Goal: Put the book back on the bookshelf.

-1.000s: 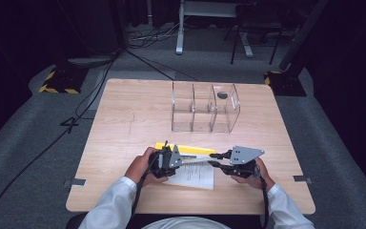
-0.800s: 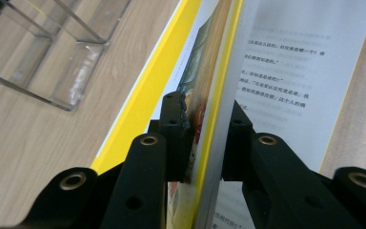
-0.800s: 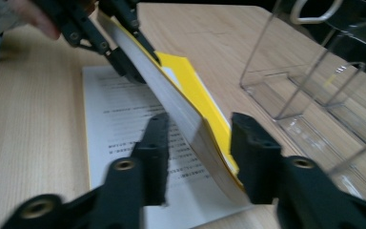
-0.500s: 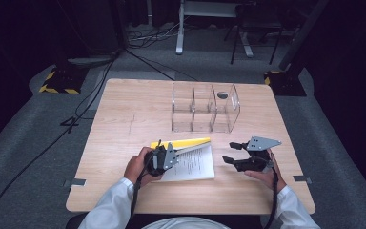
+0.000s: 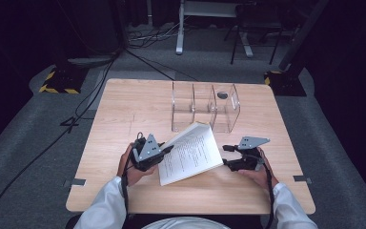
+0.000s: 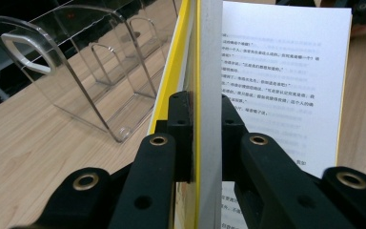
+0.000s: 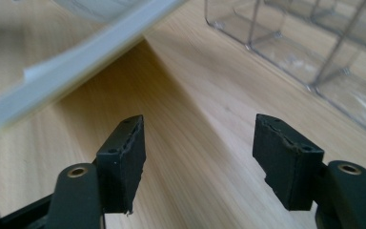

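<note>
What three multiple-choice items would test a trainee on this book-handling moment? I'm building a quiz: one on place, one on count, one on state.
1. Where does the clear rack stand?
A. beyond the book
B. on the floor
C. under the book

2. How many compartments has the rack?
A. one
B. three
C. six

3. How is the left gripper?
A. open, empty
B. shut on the book
C. lying on the table

Key: 1 A, the high view shows it farther up the table; 2 B, dividers make three; 3 B, its jaws clamp the book's edge.
</note>
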Demonstrator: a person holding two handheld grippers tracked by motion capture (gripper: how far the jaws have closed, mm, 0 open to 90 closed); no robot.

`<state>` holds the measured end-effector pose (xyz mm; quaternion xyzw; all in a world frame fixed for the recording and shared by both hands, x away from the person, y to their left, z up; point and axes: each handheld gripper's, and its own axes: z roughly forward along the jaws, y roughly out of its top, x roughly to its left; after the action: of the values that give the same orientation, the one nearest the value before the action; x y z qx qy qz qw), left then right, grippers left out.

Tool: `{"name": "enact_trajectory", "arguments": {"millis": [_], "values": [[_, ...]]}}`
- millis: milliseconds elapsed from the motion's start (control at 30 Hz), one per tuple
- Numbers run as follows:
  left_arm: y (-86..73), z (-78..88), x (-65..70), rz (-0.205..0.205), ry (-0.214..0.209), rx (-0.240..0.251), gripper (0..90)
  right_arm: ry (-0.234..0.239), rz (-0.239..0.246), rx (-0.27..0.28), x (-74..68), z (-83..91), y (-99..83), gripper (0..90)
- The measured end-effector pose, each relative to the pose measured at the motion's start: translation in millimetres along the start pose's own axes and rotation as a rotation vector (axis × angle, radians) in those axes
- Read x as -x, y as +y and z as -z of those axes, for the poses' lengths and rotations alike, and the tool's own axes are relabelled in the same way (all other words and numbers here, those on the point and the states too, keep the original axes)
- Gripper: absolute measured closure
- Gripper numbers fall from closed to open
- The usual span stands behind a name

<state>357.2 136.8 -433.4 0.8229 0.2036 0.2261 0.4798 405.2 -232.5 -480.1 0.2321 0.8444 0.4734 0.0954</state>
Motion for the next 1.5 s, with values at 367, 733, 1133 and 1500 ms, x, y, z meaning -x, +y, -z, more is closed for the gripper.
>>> {"name": "enact_trajectory", "arguments": {"millis": [367, 733, 1133, 1500], "values": [[2.7, -4.9, 8.2, 0.017, -0.189, 0.13, 81.5, 0.005, 0.061, 0.205, -15.2, 21.2, 17.9, 36.7], [-4.2, -13.8, 4.6, 0.062, -0.355, 0.2, 81.3, 0.078, 0.075, 0.229, -4.2, 27.7, 22.3, 39.3], [-22.5, -3.2, -9.7, 0.049, -0.33, 0.095, 76.8, 0.107, 0.147, 0.225, -28.4, 8.7, 44.1, 37.4], [-16.5, -12.9, -4.3, 0.019, -0.274, 0.065, 77.6, 0.091, 0.116, 0.33, -33.3, 13.9, 58.6, 44.5]]}}
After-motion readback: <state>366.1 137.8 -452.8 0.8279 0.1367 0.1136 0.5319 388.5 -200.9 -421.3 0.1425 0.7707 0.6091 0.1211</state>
